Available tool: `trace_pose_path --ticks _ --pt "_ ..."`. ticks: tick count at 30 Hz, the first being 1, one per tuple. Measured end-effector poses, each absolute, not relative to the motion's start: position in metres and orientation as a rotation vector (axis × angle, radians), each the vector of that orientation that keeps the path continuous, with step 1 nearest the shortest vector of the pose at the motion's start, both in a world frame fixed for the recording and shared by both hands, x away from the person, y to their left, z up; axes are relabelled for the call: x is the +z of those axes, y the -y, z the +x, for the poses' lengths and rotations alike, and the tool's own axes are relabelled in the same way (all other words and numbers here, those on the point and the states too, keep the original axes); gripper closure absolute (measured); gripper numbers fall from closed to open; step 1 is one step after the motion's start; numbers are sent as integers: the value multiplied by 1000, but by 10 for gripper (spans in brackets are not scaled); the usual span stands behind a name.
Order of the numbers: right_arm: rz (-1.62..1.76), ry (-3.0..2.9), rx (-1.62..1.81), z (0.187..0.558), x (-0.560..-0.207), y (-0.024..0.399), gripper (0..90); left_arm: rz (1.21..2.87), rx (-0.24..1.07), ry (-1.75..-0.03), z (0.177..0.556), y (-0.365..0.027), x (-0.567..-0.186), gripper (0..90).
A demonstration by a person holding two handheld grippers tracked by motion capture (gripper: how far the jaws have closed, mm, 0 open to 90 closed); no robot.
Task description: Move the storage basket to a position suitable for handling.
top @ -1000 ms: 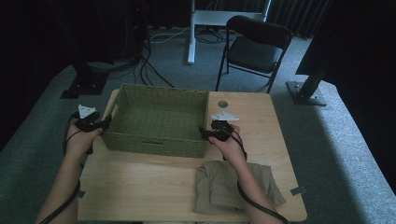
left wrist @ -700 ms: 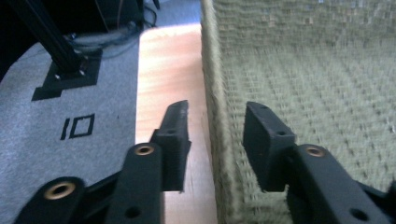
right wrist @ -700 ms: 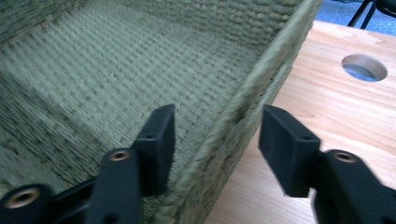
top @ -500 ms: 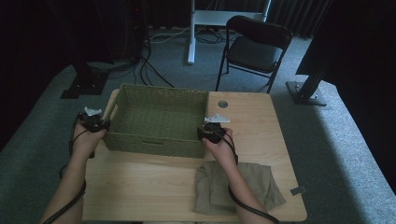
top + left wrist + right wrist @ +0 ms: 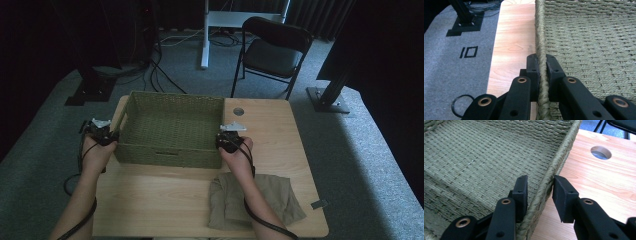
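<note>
Basket: a green woven basket stands on the far left part of the light wooden tabletop, its left wall close to the tabletop's left edge; nothing lies inside it.
Left gripper: the left gripper sits at the basket's left wall, near the front corner. In the left gripper view its two black jaws stand one on each side of the braided rim, one outside and one inside, and both pads press on the rim, so it grips the wall.
Right gripper: the right gripper sits at the basket's right wall. In the right gripper view its jaws straddle the rim; they have just been closing on it. The inner pad lies against the inside of the wall, while a narrow gap shows between the outer pad and the rim, so the grip is not closed.
Hands: in the high view the person's left hand and right hand hold the grippers at opposite ends of the basket.
Cloth: a crumpled olive cloth lies on the near right of the tabletop, under the right forearm.
Cable hole: a round hole sits in the tabletop just right of the basket's far corner.
Chair: a black folding chair stands on the grey carpet beyond the tabletop.
</note>
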State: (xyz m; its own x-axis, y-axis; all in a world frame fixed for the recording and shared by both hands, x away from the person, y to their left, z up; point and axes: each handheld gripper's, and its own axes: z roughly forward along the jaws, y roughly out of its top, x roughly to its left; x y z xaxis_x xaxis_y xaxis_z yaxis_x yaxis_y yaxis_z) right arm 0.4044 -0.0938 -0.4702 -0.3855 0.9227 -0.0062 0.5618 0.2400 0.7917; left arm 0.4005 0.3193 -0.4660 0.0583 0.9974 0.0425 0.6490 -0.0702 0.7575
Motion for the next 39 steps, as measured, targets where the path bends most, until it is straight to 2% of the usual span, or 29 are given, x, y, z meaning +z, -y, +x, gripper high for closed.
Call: trace_pose_path --ticks 8,39 --pt "1354 -2053 956 406 -468 106 689 1773 778 -1653 393 -305 -466 844" --pt "1376 -2058 943 399 -467 177 693 1830 705 -1546 385 -246 -468 832"
